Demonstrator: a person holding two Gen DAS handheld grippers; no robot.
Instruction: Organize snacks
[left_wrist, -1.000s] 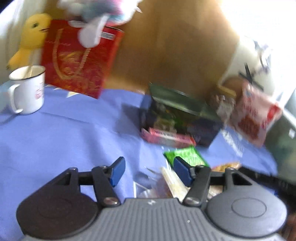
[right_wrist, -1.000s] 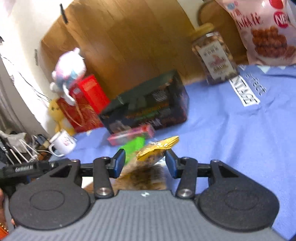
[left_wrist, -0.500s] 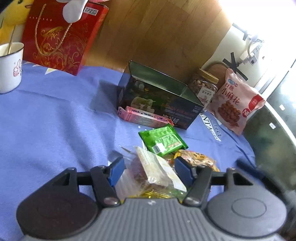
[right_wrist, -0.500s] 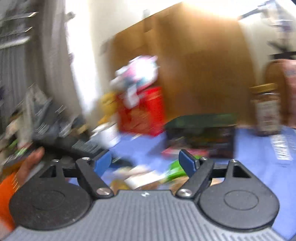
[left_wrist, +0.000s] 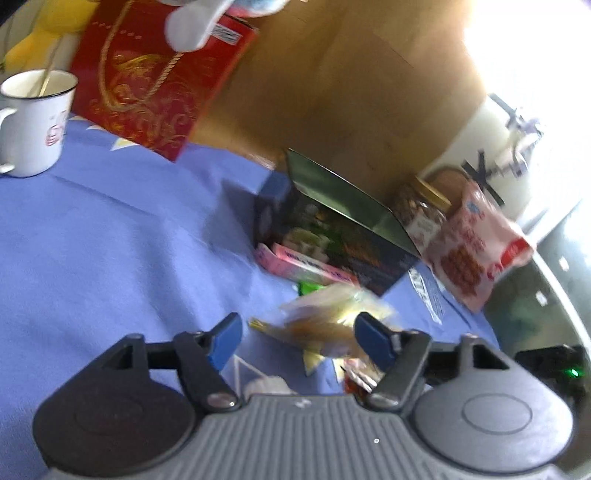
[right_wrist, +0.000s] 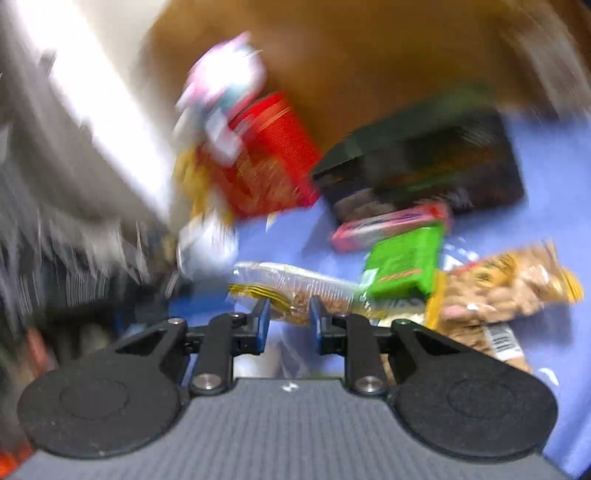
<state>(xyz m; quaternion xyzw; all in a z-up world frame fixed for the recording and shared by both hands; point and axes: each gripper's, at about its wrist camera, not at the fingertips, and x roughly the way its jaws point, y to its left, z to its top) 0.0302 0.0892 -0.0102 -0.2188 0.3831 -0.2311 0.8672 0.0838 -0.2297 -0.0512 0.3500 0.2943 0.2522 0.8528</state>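
Observation:
My right gripper (right_wrist: 289, 317) is shut on a clear packet of biscuits with yellow print (right_wrist: 295, 286), gripping its near edge. The same packet (left_wrist: 332, 314) shows blurred and lifted in front of my left gripper (left_wrist: 297, 334), which is open and empty. A green packet (right_wrist: 404, 262), a pink box (right_wrist: 388, 225) and a bag of peanuts (right_wrist: 498, 291) lie on the blue cloth (left_wrist: 110, 240) in front of the dark open box (left_wrist: 332, 221).
A white mug (left_wrist: 37, 118), a red gift bag (left_wrist: 155, 77) and a yellow plush stand at the back left. A nut jar (left_wrist: 421, 210) and a pink snack bag (left_wrist: 476, 254) stand right of the dark box. Wooden panel behind.
My right gripper has swung over the pile and closed on the biscuit packet, which has lifted out from between my left gripper's fingers. Both views are motion-blurred.

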